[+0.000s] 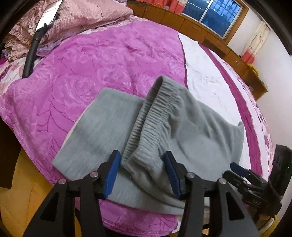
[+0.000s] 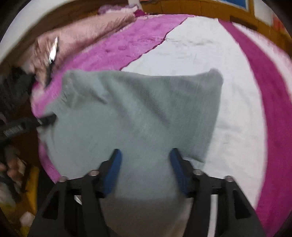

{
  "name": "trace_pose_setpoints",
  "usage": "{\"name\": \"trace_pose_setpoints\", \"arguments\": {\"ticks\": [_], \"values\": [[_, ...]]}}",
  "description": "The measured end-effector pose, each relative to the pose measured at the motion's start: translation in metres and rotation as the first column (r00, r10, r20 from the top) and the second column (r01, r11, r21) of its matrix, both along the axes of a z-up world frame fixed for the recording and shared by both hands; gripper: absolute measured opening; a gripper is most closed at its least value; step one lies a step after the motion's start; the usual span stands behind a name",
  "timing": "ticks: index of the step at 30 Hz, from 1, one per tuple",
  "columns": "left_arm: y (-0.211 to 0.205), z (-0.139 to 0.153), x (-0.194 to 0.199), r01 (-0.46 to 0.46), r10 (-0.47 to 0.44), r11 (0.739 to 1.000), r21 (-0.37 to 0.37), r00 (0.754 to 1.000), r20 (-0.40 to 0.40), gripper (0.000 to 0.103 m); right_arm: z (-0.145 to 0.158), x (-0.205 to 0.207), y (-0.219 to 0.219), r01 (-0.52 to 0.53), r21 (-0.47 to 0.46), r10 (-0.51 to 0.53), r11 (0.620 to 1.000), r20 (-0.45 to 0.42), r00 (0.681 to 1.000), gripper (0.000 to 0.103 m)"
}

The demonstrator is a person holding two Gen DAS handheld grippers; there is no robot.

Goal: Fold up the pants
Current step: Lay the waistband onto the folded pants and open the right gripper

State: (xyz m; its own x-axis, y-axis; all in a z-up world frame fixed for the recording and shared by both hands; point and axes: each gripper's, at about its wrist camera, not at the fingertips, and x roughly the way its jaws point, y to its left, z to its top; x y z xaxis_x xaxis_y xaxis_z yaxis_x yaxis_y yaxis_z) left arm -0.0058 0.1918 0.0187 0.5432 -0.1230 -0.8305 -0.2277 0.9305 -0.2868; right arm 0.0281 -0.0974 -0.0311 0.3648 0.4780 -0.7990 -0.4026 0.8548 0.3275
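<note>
Grey fleece pants [image 1: 113, 125] lie folded on the bed near its front edge, with the ribbed elastic waistband [image 1: 146, 116] turned over on top. My left gripper [image 1: 143, 156] is open, its blue pads either side of the waistband's near end, just above the cloth. My right gripper [image 2: 145, 154] is open over the near edge of the pants [image 2: 138, 113], holding nothing. The right gripper also shows at the lower right of the left wrist view [image 1: 242, 173]. The right wrist view is blurred.
A magenta rose-patterned blanket [image 1: 76, 73] and a white sheet [image 1: 209, 80] cover the bed. Pink bedding [image 1: 78, 16] is piled at the back left with a black pole [image 1: 31, 56] on it. Wooden cabinets [image 1: 209, 31] and a window run behind. Wooden floor [image 1: 23, 182] lies at the left.
</note>
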Motion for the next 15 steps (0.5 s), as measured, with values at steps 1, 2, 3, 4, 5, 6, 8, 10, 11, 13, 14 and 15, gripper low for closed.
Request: {"name": "trace_pose_setpoints", "arguments": {"ticks": [1,2,3,4,5,6,8,10,11,13,14,15], "values": [[0.001,-0.001,0.0,-0.002,0.002,1.0,-0.006,1.0,0.004,0.052,-0.001,0.002,0.001,-0.025,0.007,0.025,1.0,-0.008,1.0,0.073],[0.002,-0.002,0.0,-0.003,0.003,1.0,-0.01,1.0,0.008,0.052,0.0,0.002,0.003,-0.044,-0.013,0.044,0.999,-0.008,0.999,0.074],[0.002,-0.003,0.0,-0.004,0.004,1.0,-0.013,1.0,0.01,0.052,0.001,0.003,0.01,-0.092,-0.062,0.091,0.994,-0.008,0.996,0.075],[0.003,-0.004,0.0,-0.006,0.006,1.0,-0.016,1.0,0.009,0.052,0.001,0.002,0.016,-0.128,-0.092,0.128,0.987,-0.01,0.992,0.079],[0.004,-0.005,0.0,-0.011,0.011,1.0,-0.02,1.0,0.008,0.052,0.002,0.003,0.022,-0.172,-0.13,0.171,0.976,-0.018,0.985,0.081],[0.004,-0.005,-0.001,-0.012,0.013,1.0,-0.022,1.0,0.008,0.052,0.003,0.004,0.027,-0.186,-0.154,0.184,0.97,-0.029,0.982,0.081],[0.005,-0.005,-0.001,-0.013,0.013,1.0,-0.025,1.0,0.008,0.052,0.007,0.01,0.033,-0.197,-0.182,0.188,0.963,-0.068,0.98,0.081],[0.006,-0.004,-0.001,-0.013,0.013,0.999,-0.031,1.0,0.009,0.052,0.013,0.014,0.036,-0.215,-0.182,0.2,0.96,-0.1,0.975,0.079],[0.007,-0.004,-0.002,-0.017,0.017,0.999,-0.037,1.0,0.009,0.052,0.019,0.017,0.041,-0.234,-0.165,0.218,0.958,-0.106,0.97,0.075],[0.007,-0.005,-0.003,-0.03,0.031,0.999,-0.044,0.999,0.018,0.052,0.04,0.026,0.053,-0.272,-0.149,0.26,0.951,-0.093,0.961,0.073],[0.006,-0.006,-0.004,-0.031,0.032,0.999,-0.037,0.999,0.022,0.052,0.046,0.028,0.056,-0.278,-0.154,0.268,0.948,-0.081,0.96,0.073],[0.005,-0.007,-0.004,-0.03,0.031,0.999,-0.031,0.999,0.023,0.052,0.058,0.033,0.064,-0.294,-0.158,0.289,0.943,-0.057,0.956,0.073]]}}
